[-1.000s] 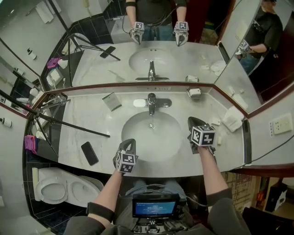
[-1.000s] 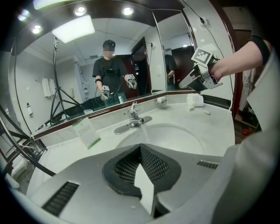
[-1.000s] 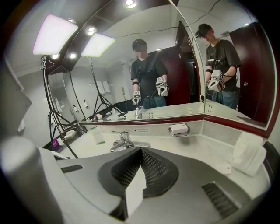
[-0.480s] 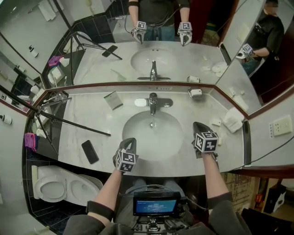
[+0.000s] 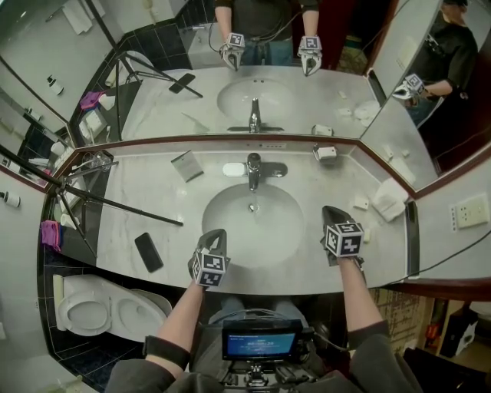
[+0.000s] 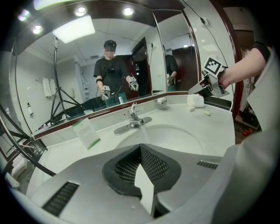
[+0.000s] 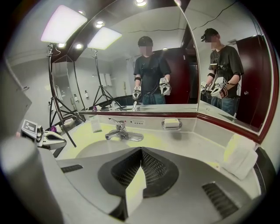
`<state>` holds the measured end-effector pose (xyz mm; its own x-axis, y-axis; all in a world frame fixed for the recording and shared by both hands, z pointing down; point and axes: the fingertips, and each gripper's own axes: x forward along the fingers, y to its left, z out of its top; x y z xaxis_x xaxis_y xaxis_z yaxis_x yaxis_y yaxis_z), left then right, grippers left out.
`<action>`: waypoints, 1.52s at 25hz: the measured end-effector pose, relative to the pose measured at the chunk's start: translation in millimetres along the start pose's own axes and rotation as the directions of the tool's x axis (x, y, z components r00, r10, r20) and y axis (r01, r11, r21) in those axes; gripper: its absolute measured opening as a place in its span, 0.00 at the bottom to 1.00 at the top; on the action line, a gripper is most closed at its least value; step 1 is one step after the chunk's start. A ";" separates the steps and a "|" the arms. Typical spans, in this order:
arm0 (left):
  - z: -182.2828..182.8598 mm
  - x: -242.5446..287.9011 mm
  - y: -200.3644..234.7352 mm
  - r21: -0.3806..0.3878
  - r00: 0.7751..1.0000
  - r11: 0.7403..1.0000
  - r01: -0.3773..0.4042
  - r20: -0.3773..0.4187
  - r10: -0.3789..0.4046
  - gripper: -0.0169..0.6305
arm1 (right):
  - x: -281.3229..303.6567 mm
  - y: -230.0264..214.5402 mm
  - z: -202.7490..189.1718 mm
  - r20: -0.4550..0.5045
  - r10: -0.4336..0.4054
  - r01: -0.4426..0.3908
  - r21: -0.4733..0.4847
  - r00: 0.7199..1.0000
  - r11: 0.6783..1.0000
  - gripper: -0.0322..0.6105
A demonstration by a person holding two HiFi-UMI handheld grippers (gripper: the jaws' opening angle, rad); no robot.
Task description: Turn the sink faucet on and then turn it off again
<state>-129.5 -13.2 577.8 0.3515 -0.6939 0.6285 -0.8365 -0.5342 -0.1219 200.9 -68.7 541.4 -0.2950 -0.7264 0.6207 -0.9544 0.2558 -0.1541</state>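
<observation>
The fingers of the left gripper (image 5: 216,235) and right gripper (image 5: 332,212) are held together beside the sink (image 5: 257,234). A phone (image 5: 149,252), tripod leg (image 5: 123,208) and towel (image 5: 389,199) are seen well apart from the faucet (image 5: 254,170).

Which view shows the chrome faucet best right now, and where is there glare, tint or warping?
Head view: even light, sharp, chrome single-lever faucet clearest, though fisheye bows the white marble counter. Left gripper view: dark vignette, ceiling spotlights flare. Right gripper view: yellow cast on the counter, rectangular light panel blown out.
</observation>
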 end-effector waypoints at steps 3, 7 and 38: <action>-1.4 1.4 -2.4 -0.002 1.000 1.000 -0.003 -0.006 0.003 0.03 | 4.0 -0.5 -1.2 -0.002 0.008 -0.008 -0.021 1.000 1.000 0.05; -3.7 2.7 -5.6 -0.003 1.000 1.000 -0.005 -0.015 0.005 0.03 | 12.7 4.4 -0.9 -0.004 0.038 -0.038 -0.055 0.999 0.998 0.05; -33.5 26.5 -7.3 -0.004 0.998 1.000 -0.006 -0.055 0.006 0.03 | 172.4 103.7 70.4 -0.113 0.274 -0.296 -0.408 0.955 0.864 0.32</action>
<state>-128.2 -11.4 621.1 0.3227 -0.6697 0.6689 -0.8406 -0.5275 -0.1227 47.8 -212.3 578.3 -0.5379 -0.5520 0.6371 -0.7177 0.6963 -0.0028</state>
